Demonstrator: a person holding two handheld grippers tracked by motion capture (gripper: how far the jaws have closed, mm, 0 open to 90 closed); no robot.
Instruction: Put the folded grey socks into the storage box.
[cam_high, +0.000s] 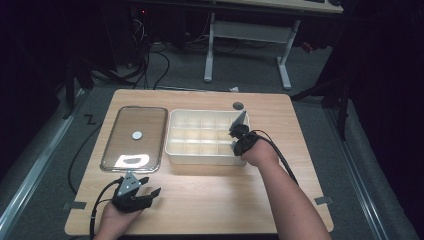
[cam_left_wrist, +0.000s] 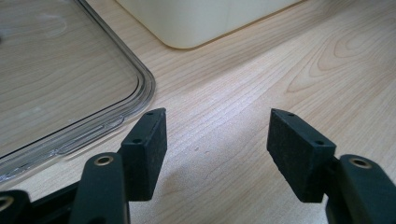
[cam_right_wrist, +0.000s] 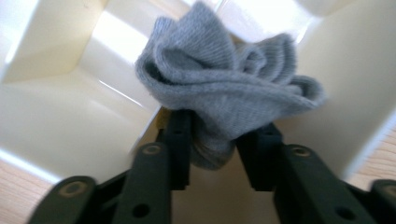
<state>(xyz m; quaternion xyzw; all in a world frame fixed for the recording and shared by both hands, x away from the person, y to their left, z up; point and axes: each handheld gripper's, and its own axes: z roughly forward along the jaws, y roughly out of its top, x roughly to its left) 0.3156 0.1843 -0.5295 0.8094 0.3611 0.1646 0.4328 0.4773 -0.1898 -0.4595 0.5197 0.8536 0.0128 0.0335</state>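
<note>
Right gripper (cam_right_wrist: 212, 140): jaws closed narrow on a bunched grey sock (cam_right_wrist: 224, 88), soft ribbed knit, folds fanning out above the pads. In the high view this gripper (cam_high: 239, 135) sits over the right end of the cream organiser box (cam_high: 200, 155), and the sock is over the compartments there; exact cell can't be told. In the right gripper view the cream walls (cam_right_wrist: 56, 107) close in on both sides, so little side room.

Box: matte cream plastic, rectangular, rounded corners, split by thin dividers into a grid of small square cells. Its rounded near corner (cam_left_wrist: 187, 28) shows in the left gripper view.

Left gripper (cam_left_wrist: 217, 154): jaws wide apart, nothing between them, flat black rubbery pads (cam_left_wrist: 299, 154) with small screw holes. It (cam_high: 137, 192) rests low near the table's (cam_high: 215, 195) near-left edge.

Clear lid (cam_high: 134, 137): transparent plastic, rounded rectangle with a raised rim, lying flat left of the box, just beside it with a narrow gap. Small round white mark (cam_high: 137, 134) at its centre, glare patch at the near end. The lid's rounded corner (cam_left_wrist: 140, 88) lies just ahead of the left pad.

Table: pale wood-grain laminate, rounded corners, small dark round disc (cam_high: 238, 105) at the far edge. No readable labels or writing. Open bare surface along the near half and right of the box.
</note>
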